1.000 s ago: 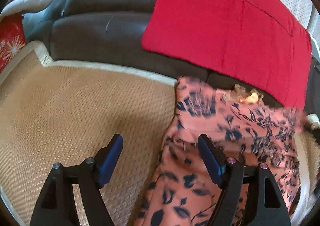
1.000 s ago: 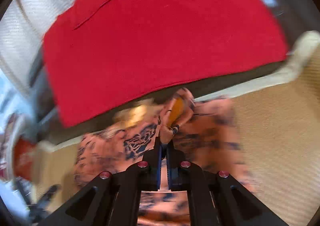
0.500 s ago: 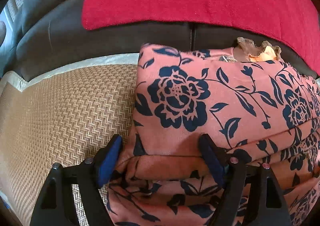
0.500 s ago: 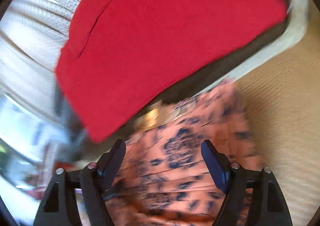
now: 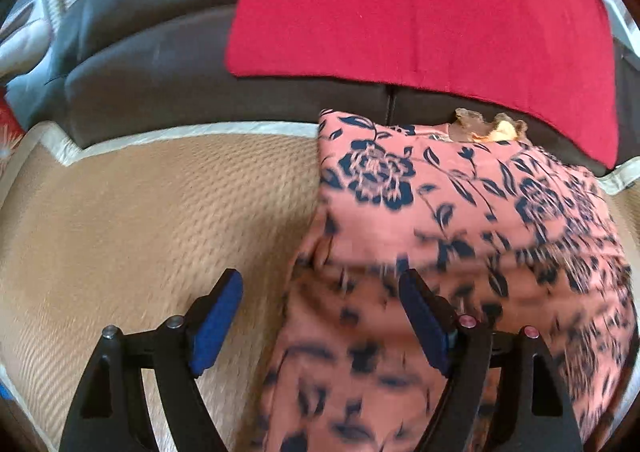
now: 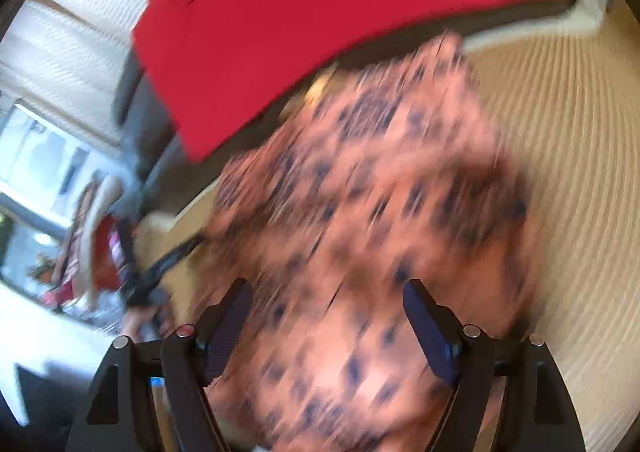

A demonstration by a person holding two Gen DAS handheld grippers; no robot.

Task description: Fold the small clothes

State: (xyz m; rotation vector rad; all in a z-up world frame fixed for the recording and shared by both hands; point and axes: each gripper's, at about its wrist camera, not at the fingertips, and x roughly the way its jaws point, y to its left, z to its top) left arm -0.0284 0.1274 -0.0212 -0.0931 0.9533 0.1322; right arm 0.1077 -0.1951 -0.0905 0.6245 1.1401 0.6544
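We note the salmon-pink floral-print cloth garment (image 5: 460,212), part-folded on the tan woven mat (image 5: 140,220), lies lengthwise ahead of both spread, empty grippers, right gripper (image 6: 326,326) centred over it, left gripper (image 5: 320,316) at its left edge.
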